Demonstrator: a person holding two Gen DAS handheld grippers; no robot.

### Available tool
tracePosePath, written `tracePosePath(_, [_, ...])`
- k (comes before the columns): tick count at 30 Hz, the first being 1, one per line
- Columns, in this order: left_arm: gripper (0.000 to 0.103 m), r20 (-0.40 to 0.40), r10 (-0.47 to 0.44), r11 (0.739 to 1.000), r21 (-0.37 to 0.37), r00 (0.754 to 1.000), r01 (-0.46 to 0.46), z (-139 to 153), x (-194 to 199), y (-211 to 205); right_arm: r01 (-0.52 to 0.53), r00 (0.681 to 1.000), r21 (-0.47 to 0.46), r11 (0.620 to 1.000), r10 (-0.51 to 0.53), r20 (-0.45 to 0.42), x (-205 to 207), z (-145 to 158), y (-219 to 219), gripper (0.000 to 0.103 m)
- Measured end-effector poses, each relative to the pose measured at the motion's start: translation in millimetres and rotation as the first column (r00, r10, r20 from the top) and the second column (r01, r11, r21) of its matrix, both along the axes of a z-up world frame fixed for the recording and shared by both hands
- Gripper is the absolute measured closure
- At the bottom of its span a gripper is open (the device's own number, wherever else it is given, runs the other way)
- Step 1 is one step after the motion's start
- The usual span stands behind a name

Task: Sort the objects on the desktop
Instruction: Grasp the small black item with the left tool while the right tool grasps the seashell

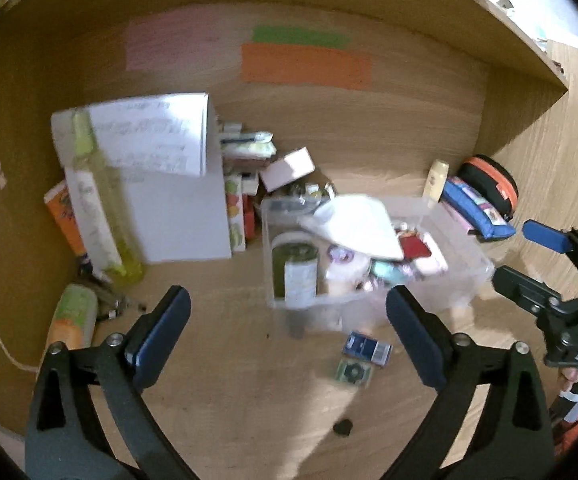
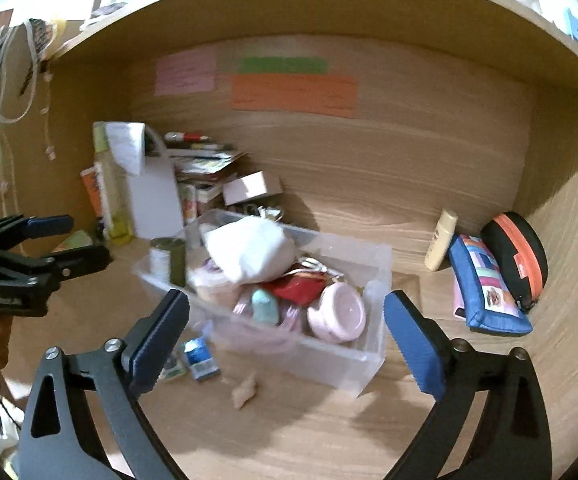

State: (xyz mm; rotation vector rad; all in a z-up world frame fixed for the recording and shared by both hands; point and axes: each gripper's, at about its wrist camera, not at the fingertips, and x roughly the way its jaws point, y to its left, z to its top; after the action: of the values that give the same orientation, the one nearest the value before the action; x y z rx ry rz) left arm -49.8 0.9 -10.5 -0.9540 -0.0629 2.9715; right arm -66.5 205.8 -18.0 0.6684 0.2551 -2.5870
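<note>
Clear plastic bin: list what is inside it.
The clear plastic bin holds a white bundle on top, a pink jar, a red packet, a dark green jar. Items beneath are hidden.

One bin (image 2: 373,292); two pouches (image 2: 485,288), perhaps.

Wooden desk (image 2: 369,432) carries a clear bin (image 2: 373,280), blue pouch (image 2: 485,292), small blue box (image 2: 200,356)
</note>
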Motion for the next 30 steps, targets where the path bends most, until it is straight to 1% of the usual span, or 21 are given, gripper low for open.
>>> tracePosePath(2, [0.003, 0.028, -0.005, 1.0, -0.005, 1.0, 0.005, -10.3, 4.7, -0.8, -0.025, 0.999, -0.023, 0.999, 0.025, 0.035, 5.4, -4.5, -0.5, 0.005])
tracePosePath(5, [0.003, 0.055, 0.006, 1.0, 0.0, 0.998, -0.006, -24.6, 12.8, -5.7, -0.034, 0.995, -0.052, 0.998, 0.039, 0.089, 8.6, -14.2, 0.4, 0.005])
tracePosePath(9, [0.003, 0.102, 0.002, 1.0, 0.017, 0.995, -0.003, -43.8, 18.8, -7.9, -0.02, 0.99, -0.045, 0.999, 0.026, 0.139, 8.6, -29.2, 4.4, 0.005])
tracePosePath(11, [0.003, 0.148, -0.018, 0.999, 0.028, 0.989, 0.014, -57.5, 18.1, -4.1, -0.038, 0.979, -0.062, 0.997, 0.05, 0.196, 4.8, -40.3, 7.1, 0.005])
tracePosePath(13, [0.003, 0.177, -0.038, 0.999, 0.022, 0.983, 0.034, -68.5, 18.1, 2.5, -0.03, 0.966, -0.058, 0.998, 0.043, 0.256, -1.3, -53.4, 9.3, 0.005])
tracePosePath(14, [0.003, 0.19, -0.05, 0.999, 0.015, 0.981, 0.047, -74.1, 19.0, 6.8, -0.026, 0.962, -0.054, 0.998, 0.039, 0.269, -2.3, -58.3, 10.2, 0.005])
tracePosePath(17, [0.003, 0.201, -0.081, 0.997, 0.001, 0.976, 0.082, -83.6, 25.2, 18.9, -0.022, 0.956, -0.032, 0.999, 0.03, 0.293, -3.7, -73.2, 13.7, 0.005])
tracePosePath(20, [0.003, 0.199, -0.117, 0.993, 0.01, 0.973, 0.117, -87.2, 31.5, 28.5, -0.034, 0.956, 0.005, 0.999, 0.031, 0.29, -2.8, -81.5, 14.2, 0.005])
tracePosePath(23, [0.004, 0.195, -0.139, 0.99, 0.001, 0.971, 0.141, -88.6, 33.8, 35.4, -0.06, 0.961, 0.05, 0.997, 0.044, 0.272, -1.2, -85.4, 8.5, 0.007])
tracePosePath(24, [0.007, 0.195, -0.145, 0.989, 0.001, 0.97, 0.148, -89.0, 33.6, 36.5, -0.076, 0.963, 0.057, 0.995, 0.058, 0.265, -0.7, -86.3, 5.9, 0.008])
tracePosePath(26, [0.026, 0.206, -0.159, 0.987, -0.003, 0.966, 0.163, -90.8, 31.2, 38.7, -0.09, 0.963, 0.073, 0.993, 0.068, 0.26, -3.0, -87.4, 1.0, 0.013])
tracePosePath(30, [0.038, 0.223, -0.162, 0.986, 0.006, 0.961, 0.164, -95.0, 28.0, 38.8, -0.125, 0.947, 0.069, 0.99, 0.099, 0.307, -14.5, -94.0, -6.4, 0.032])
